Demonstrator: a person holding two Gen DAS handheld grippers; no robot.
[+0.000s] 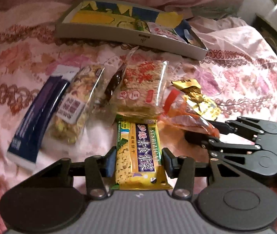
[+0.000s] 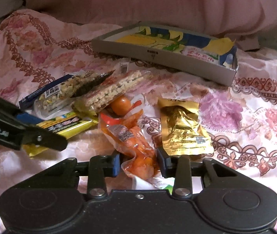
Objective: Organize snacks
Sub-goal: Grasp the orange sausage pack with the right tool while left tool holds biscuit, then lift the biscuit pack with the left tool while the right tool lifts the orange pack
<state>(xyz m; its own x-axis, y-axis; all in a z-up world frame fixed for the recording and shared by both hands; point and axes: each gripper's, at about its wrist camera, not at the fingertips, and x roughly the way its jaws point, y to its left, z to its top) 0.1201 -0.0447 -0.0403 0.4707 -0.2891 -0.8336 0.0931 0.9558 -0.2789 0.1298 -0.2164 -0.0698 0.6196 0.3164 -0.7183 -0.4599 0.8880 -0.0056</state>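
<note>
In the left wrist view my left gripper is shut on a yellow-and-green cracker packet, its pads pressed on both long edges. In the right wrist view my right gripper is shut on a crinkled orange-red snack packet, held by its near end. Each gripper shows in the other view: the right gripper at the right, the left gripper at the left with the cracker packet. A shallow grey box with a yellow-and-blue lining lies further back and holds a white-and-red packet.
Loose snacks lie on the pink floral bedspread: a clear rice-cake packet, a nut packet, a navy bar, a dark packet and a gold foil pouch. A pink pillow lies behind the box.
</note>
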